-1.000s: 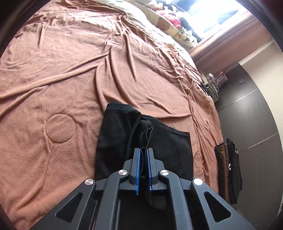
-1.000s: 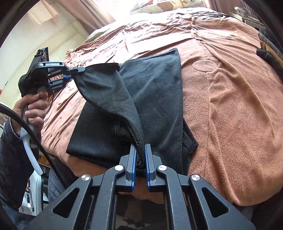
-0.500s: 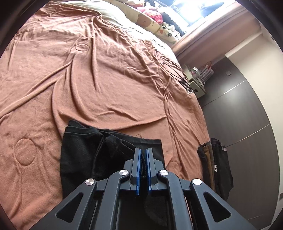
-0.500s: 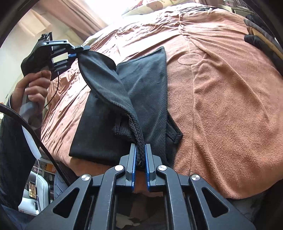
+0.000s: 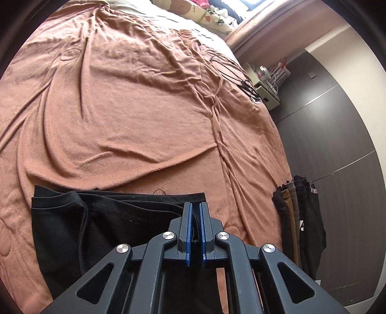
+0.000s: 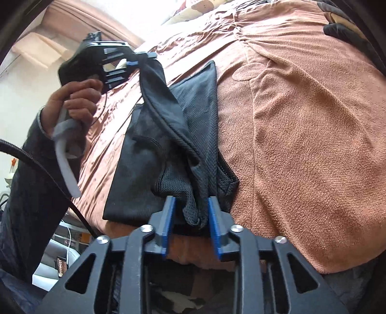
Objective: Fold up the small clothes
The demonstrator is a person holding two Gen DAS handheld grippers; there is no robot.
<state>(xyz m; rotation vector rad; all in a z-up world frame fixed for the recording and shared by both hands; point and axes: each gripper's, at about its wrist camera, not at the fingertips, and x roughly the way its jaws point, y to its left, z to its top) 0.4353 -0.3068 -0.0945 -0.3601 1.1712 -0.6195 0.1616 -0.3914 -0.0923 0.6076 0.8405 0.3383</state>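
A black mesh garment lies folded on the brown bedspread near the bed's front edge; it also shows in the left wrist view. My left gripper is shut on the garment's edge and holds a flap up above the bed; it appears in the right wrist view with the hand that holds it. My right gripper is open, its blue pads on either side of the garment's lower corner, which hangs loose between them.
The bedspread stretches far ahead, wrinkled. A black cable lies near the right edge. Pillows are at the head. Dark and tan clothes hang beside the bed by a dark wardrobe.
My right gripper has opened and let go of the garment's corner. My left gripper, still shut on the cloth, has carried its flap up and over toward the garment's far side.
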